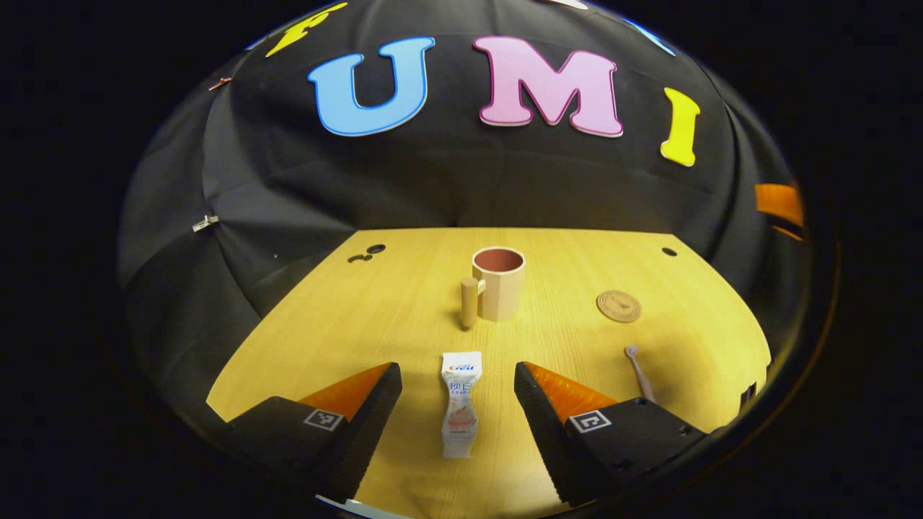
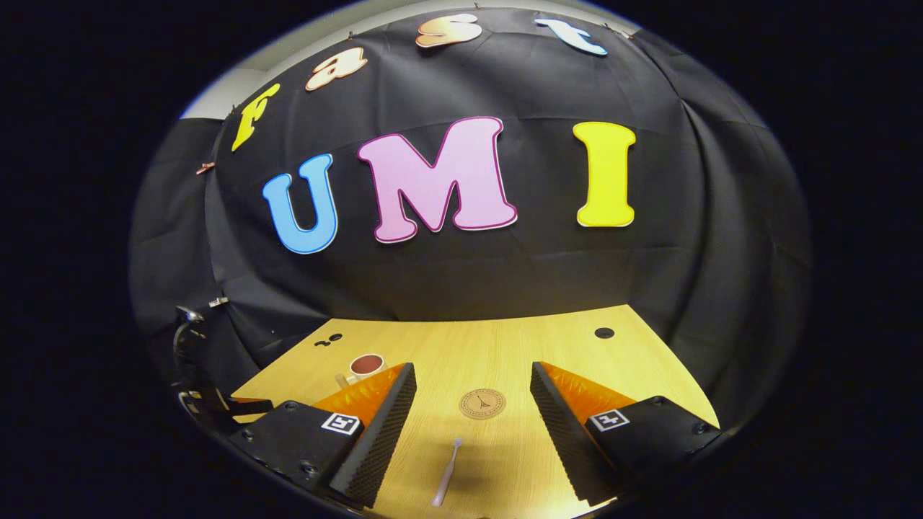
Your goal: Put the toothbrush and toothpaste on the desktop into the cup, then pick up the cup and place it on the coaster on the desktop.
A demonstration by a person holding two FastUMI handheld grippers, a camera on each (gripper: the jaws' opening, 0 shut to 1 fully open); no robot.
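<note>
A white toothpaste tube (image 1: 461,402) lies flat on the wooden desktop (image 1: 404,310), lengthwise between the spread fingers of my left gripper (image 1: 457,389), which is open and touches nothing. Beyond the tube stands a beige cup (image 1: 499,282) with a wooden handle on its left. The round cork coaster (image 1: 619,305) lies to the cup's right. A pale toothbrush (image 1: 639,373) lies at the right, partly hidden behind a finger. In the right gripper view, the toothbrush (image 2: 446,473) lies between the fingers of my open right gripper (image 2: 472,404), with the coaster (image 2: 482,404) just beyond and the cup (image 2: 365,367) at far left.
Black cloth walls close the desk at the back and both sides. Small dark holes sit in the desktop's far left corner (image 1: 368,252) and far right corner (image 1: 669,251). Black gear (image 2: 198,375) stands off the desk's left edge in the right gripper view.
</note>
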